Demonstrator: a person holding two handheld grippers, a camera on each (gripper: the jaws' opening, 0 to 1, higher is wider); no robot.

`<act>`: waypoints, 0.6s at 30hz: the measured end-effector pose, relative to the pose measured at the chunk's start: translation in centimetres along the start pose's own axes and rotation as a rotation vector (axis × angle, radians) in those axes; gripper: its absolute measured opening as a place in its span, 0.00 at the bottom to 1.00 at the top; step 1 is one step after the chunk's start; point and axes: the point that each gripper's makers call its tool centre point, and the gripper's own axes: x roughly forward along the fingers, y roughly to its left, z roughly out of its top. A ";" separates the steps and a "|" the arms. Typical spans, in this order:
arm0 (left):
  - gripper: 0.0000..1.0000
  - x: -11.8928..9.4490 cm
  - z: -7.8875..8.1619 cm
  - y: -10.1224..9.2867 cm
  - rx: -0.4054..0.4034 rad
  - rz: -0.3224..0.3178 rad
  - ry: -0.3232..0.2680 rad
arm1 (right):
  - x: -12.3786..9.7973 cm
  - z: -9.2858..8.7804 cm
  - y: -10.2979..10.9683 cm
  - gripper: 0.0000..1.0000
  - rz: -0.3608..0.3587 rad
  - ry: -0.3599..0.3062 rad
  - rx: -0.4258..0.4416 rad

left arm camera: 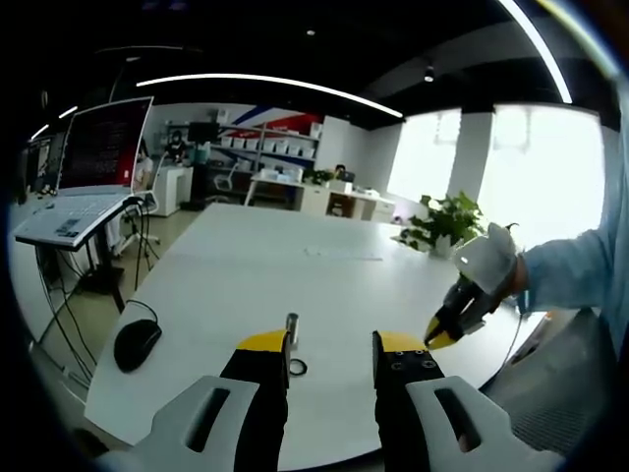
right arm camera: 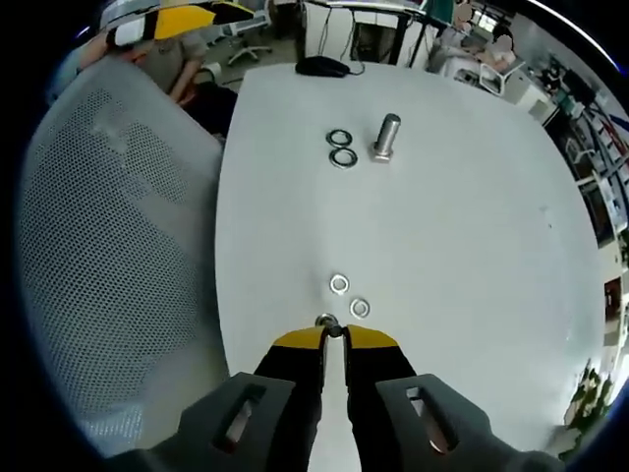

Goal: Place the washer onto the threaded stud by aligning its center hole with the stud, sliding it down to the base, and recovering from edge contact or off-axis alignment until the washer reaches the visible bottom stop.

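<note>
A steel threaded stud (right arm camera: 386, 136) stands upright on the white table (right arm camera: 472, 246), with two washers (right arm camera: 342, 147) lying flat just beside it. The right gripper (right arm camera: 334, 334) is far from the stud, near the table edge, its jaws closed on a small washer (right arm camera: 328, 322) held at the tips. Two more loose washers (right arm camera: 339, 283) lie just ahead of it. In the left gripper view the stud (left arm camera: 292, 329) rises just ahead of the left jaw, a washer (left arm camera: 297, 367) beside it. The left gripper (left arm camera: 332, 341) is open and holds nothing. A gloved hand brings the right gripper (left arm camera: 450, 323) in from the right.
A black mouse (left arm camera: 136, 344) with its cable lies near the table's corner. A grey mesh chair (right arm camera: 108, 246) stands against the table edge by the right gripper. A laptop on a stand (left arm camera: 84, 202) is off the table. A potted plant (left arm camera: 447, 221) sits at the far edge.
</note>
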 end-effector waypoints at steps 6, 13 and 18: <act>0.31 0.0 0.0 0.0 0.000 -0.001 -0.001 | 0.4 0.4 1.0 0.08 0.013 -0.002 -0.006; 0.31 0.0 0.1 0.1 -0.002 -0.001 -0.004 | 1.0 0.8 2.0 0.09 0.016 0.010 -0.050; 0.31 0.0 0.0 0.1 -0.001 0.000 -0.001 | 1.1 1.1 2.4 0.09 0.017 0.013 -0.060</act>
